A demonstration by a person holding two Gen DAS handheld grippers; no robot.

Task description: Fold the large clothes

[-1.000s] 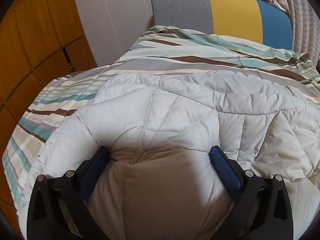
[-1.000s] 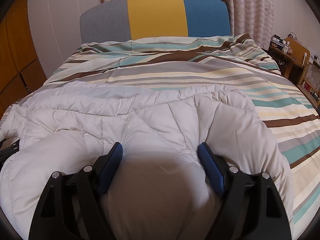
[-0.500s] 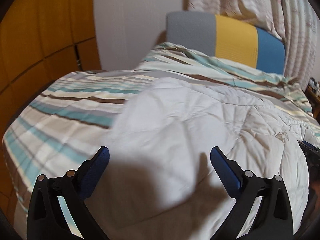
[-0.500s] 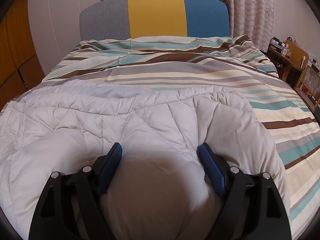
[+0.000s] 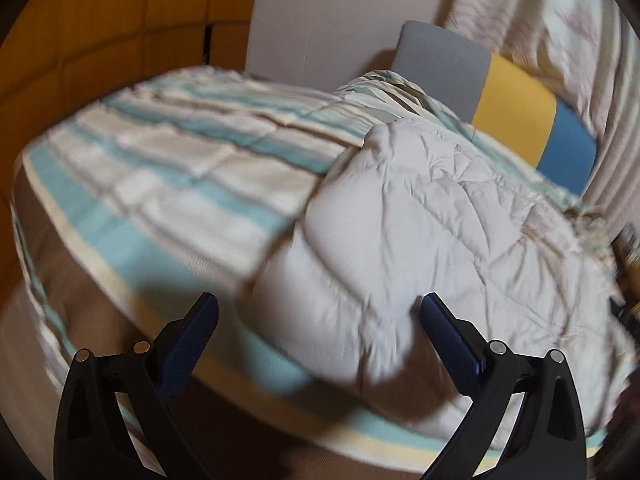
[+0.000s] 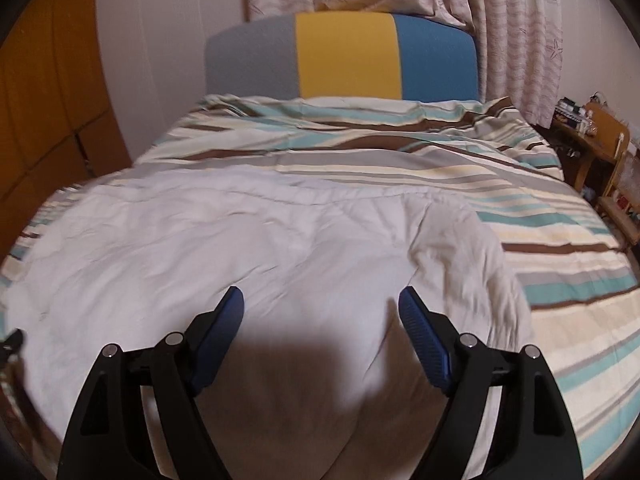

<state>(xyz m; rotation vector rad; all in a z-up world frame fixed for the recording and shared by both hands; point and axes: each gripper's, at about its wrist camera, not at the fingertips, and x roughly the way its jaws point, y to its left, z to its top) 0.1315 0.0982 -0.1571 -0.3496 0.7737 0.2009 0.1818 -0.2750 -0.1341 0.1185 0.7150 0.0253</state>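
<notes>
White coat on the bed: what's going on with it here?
A person with two handheld grippers is folding a white quilted coat laid on a striped bed. The right gripper has a thick bunch of coat between its jaws, which have just been closing. The left gripper is open beside the coat's edge, gripping nothing.

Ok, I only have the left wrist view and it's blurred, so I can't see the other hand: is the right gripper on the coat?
Observer: Yes, the right gripper has the quilted coat bulging between its pads; its jaws have just been closing.
Operator: Room on that side?
Observer: The striped bedcover lies uncovered right of the coat.
Operator: Anything further out?
Observer: A cluttered wooden desk, beside the curtain.
</notes>
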